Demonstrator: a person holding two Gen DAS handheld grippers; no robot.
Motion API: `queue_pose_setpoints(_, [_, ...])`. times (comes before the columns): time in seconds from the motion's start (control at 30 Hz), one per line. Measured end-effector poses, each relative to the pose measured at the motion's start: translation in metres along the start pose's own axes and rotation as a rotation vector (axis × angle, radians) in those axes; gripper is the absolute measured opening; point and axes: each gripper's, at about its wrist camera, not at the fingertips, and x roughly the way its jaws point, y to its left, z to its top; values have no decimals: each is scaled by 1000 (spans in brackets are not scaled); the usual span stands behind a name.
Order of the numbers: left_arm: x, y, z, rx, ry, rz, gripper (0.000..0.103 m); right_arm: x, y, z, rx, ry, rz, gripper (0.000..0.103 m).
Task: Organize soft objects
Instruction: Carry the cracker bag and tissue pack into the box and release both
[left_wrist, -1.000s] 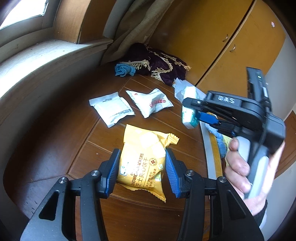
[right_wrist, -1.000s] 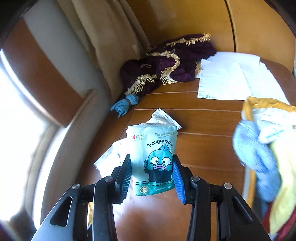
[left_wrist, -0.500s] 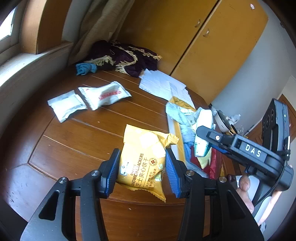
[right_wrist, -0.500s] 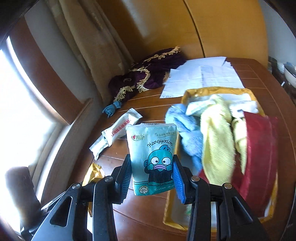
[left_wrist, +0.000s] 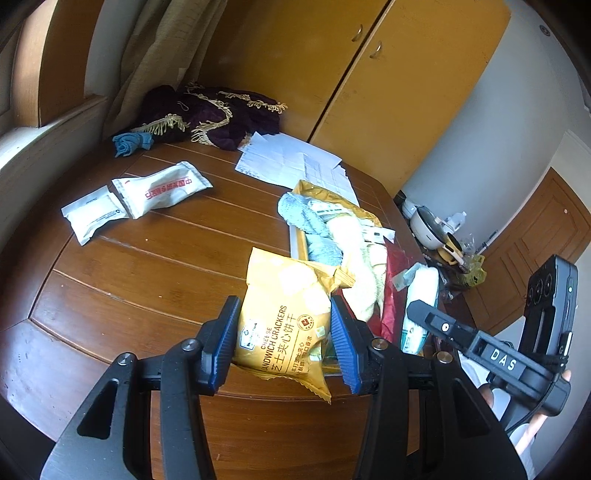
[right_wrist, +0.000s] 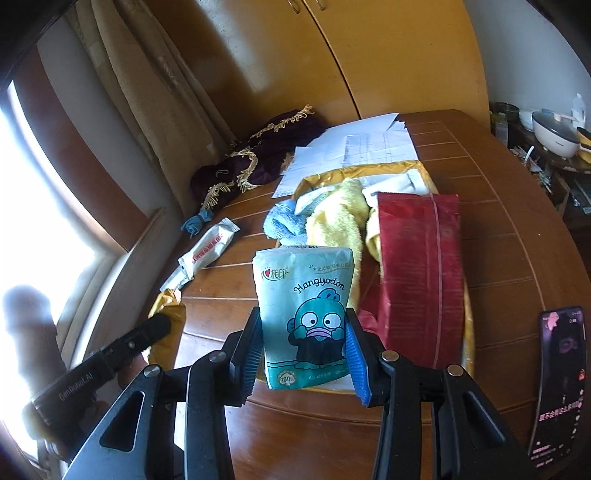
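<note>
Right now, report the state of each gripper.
Left gripper: shut on the yellow cracker packet.
Right gripper: shut on the teal tissue pack.

cracker bag (left_wrist: 284, 317) yellow | tissue pack (right_wrist: 304, 317) teal, cartoon fish | pouch (right_wrist: 419, 277) red

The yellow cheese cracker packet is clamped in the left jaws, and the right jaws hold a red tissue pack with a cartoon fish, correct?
Not quite: the tissue pack with the cartoon fish is pale teal, not red, as the right wrist view shows. The yellow cheese cracker packet is indeed clamped in the left jaws.
</note>
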Motion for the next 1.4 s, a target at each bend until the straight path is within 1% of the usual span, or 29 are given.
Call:
queue_pose_setpoints(0.13, [4,-10,0,13,7,-14,46,2,-13,-7,14,21,-18,42])
queue_pose_setpoints(0.3, [17,-28,4,45,20,-49,46,3,-25,-10,35,24,-41,42])
queue_pose_setpoints(0.43, [36,-44,9,67,50,-88,46,11,-31,-10,54,32,-41,42])
queue_pose_setpoints(0.57, [58,-60,7,85,89,-99,46,18,-31,-11,35,31,-85,43])
queue_pose_setpoints(0.7, [77,-66,1,81,135,-103,46,26,-32,-12,14,42,-101,43])
queue_pose_setpoints(0.77, [85,-67,-3,89,146,-104,46,29,-31,-13,2,43,-105,43])
queue_pose_setpoints(0.87, [94,-67,-5,92,164,-108,46,30,-29,-13,-15,44,-118,46])
queue_pose_setpoints(1.0, [98,-63,-7,72,181,-128,47,30,-29,-13,-12,35,-132,50])
queue_pose_setpoints(1.1, [98,-59,-5,53,187,-171,52,30,-29,-12,-8,35,-128,54])
queue_pose_setpoints(1.17, [96,-55,-4,29,196,-221,63,24,-28,-11,-8,17,-128,59])
queue_pose_setpoints(1.2, [95,-54,-3,21,197,-246,66,21,-26,-10,-11,6,-130,62])
queue_pose_setpoints(1.23, [93,-54,-2,14,197,-272,70,18,-25,-9,-14,-6,-133,66])
queue_pose_setpoints(1.33, [87,-54,1,1,181,-306,71,9,-20,-6,-22,-35,-135,67])
queue_pose_setpoints(1.4, [81,-55,2,9,168,-324,71,5,-18,-5,-18,-47,-128,67])
